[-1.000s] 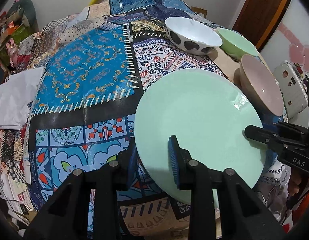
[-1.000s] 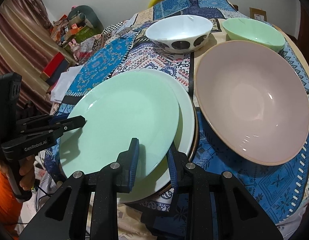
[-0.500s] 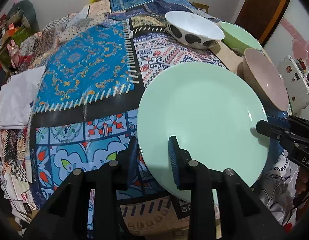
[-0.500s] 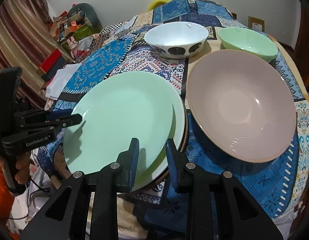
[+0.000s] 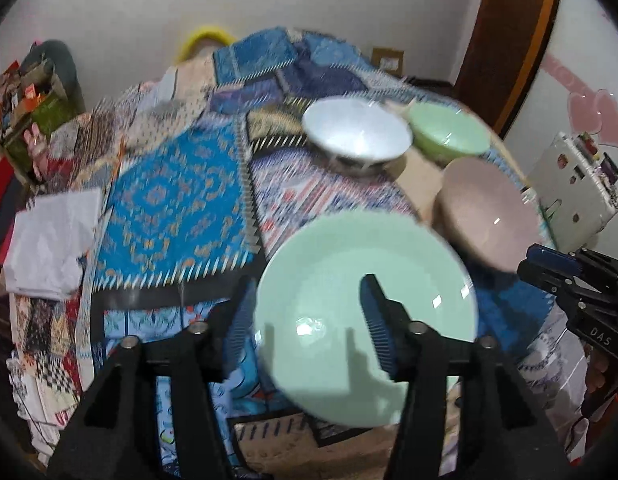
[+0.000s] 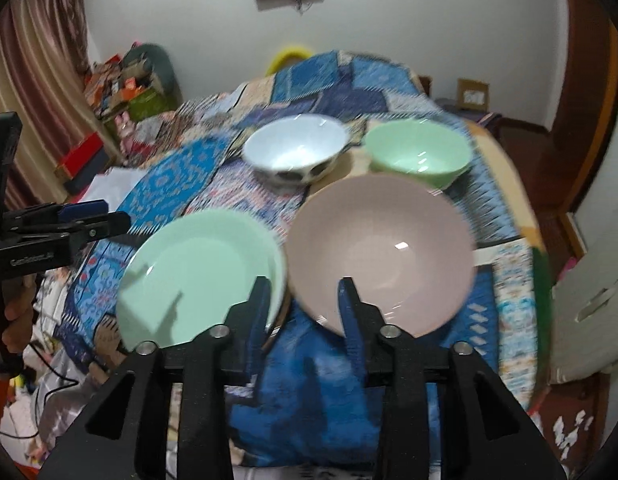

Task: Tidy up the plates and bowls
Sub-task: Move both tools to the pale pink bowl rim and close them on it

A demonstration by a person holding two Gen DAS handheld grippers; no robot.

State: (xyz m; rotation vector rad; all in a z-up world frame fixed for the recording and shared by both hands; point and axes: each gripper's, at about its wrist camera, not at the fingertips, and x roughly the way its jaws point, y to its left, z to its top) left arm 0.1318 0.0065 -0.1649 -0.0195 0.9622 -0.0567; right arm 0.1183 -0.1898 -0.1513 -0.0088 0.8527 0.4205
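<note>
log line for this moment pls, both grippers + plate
left gripper: open, jaws just opened, empty | right gripper: open, jaws just opened, empty | mint green plate: released on plate stack

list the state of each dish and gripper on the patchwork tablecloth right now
round mint green plate: released, lying flat on another plate
wide pink bowl: upright, empty
white bowl with dark spots: upright, empty
small green bowl: upright, empty
left gripper: just opened, holding nothing
right gripper: just opened, holding nothing

Each tool is matte black plastic with two triangular cut-out arms, silver screw heads along them, and blue ribbed pads on the fingertips. The left tool (image 5: 305, 316) shows white lettering on its side in the right wrist view; the right tool (image 6: 303, 308) reads "DAS" in the left wrist view.
</note>
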